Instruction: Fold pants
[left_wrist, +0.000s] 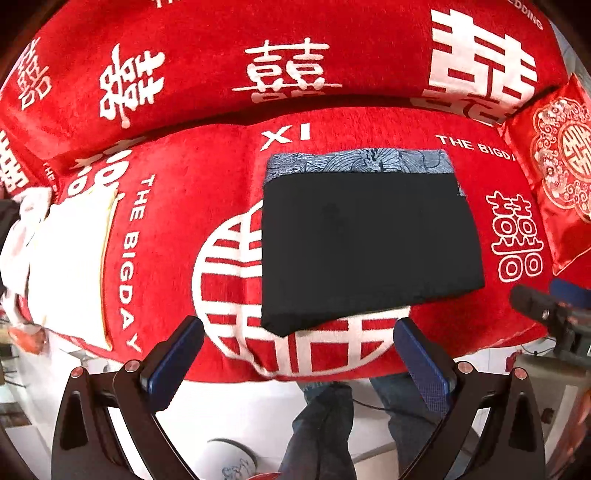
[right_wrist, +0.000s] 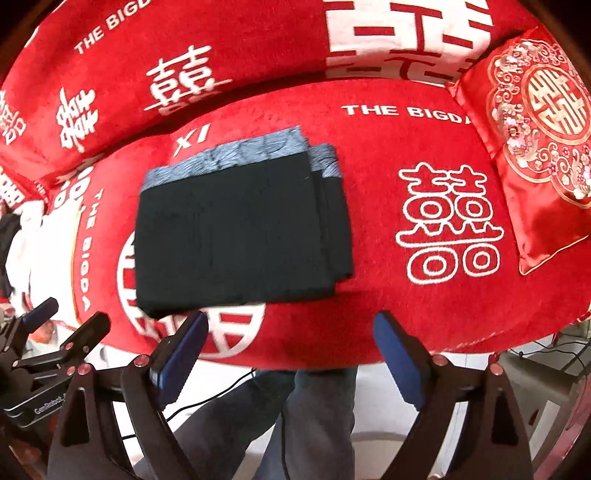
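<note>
The black pants (left_wrist: 365, 243) lie folded into a flat rectangle on the red sofa seat (left_wrist: 184, 206), with a blue-grey patterned waistband along the far edge. They also show in the right wrist view (right_wrist: 236, 232), where stacked layers step out on the right side. My left gripper (left_wrist: 299, 332) is open and empty, held just before the near edge of the pants. My right gripper (right_wrist: 291, 328) is open and empty, near the front right of the pants. The left gripper also shows in the right wrist view (right_wrist: 55, 332), and the right gripper in the left wrist view (left_wrist: 546, 310).
A white garment (left_wrist: 62, 258) lies on the seat at the left. A red embroidered cushion (right_wrist: 532, 147) leans at the right end. The sofa backrest (left_wrist: 258, 55) rises behind. The person's jeans-clad legs (right_wrist: 306, 417) and a cable are below the seat's front edge.
</note>
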